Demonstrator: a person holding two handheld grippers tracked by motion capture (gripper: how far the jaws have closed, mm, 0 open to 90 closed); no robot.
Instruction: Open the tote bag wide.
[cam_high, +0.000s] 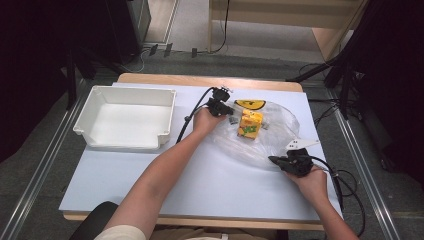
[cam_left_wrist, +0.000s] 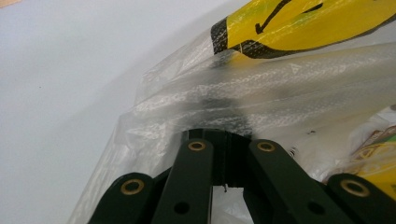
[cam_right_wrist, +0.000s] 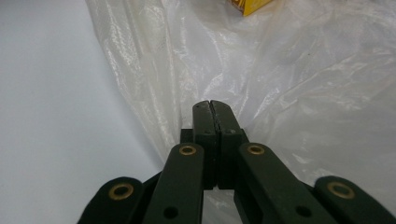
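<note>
Plastic bag is lying crumpled right of the white bin — a yellow juice carton sitting on it. Left gripper is pinching the bag's far-left edge; right gripper is sitting clenched at its near edge — whether on film, I cannot tell.

hidden tips, cropped print, blurred bits

in the left gripper view the tips of the left gripper lie under a fold of the clear plastic bag, a dark smear through the film, so the fingers cannot be seen closing on it; the bag's yellow and black print is cut off by the top edge, and the yellow carton by the right edge. in the high view the small grey pieces beside the carton are too small to tell
</note>
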